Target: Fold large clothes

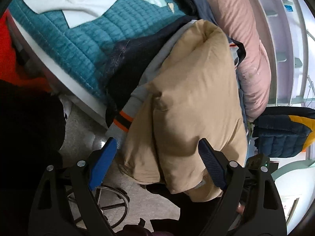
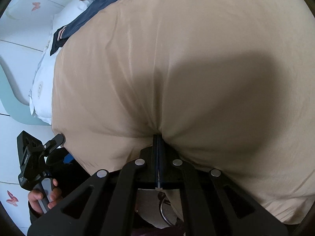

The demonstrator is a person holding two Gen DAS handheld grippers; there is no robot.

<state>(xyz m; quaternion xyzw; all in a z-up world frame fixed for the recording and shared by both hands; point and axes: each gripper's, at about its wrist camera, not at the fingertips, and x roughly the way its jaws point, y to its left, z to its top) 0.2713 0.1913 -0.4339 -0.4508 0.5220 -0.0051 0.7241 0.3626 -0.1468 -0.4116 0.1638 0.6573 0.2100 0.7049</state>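
- Two grippers work on one tan padded garment (image 1: pixel 189 102), which lies bunched on a heap of other clothes at the edge of the bed (image 1: pixel 65 45) and hangs partly over it toward the floor.
- Clamped tight, the right gripper (image 2: pixel 158 137) pinches a small pleat of the tan cloth between its pads; creases fan out from that point, so the cloth looks pulled taut there.
- Spread wide, the left gripper (image 1: pixel 157 153) has its blue pads on either side of the garment's lower end, one pad clear of the cloth; I cannot tell whether the other touches it. It grips nothing.
- From the right wrist view, the left gripper sits at the garment's left edge, with the person's hand (image 2: pixel 44 197) on its handle.
- My reading is that a fold is being set up: one side is secured, the other awaits a grip.
- Next, the left jaws need to close on a firm edge or corner, not on loose padding.
- Beneath lie a grey striped garment (image 1: pixel 126 118) and a dark one (image 1: pixel 130 63); catching either would drag it along.
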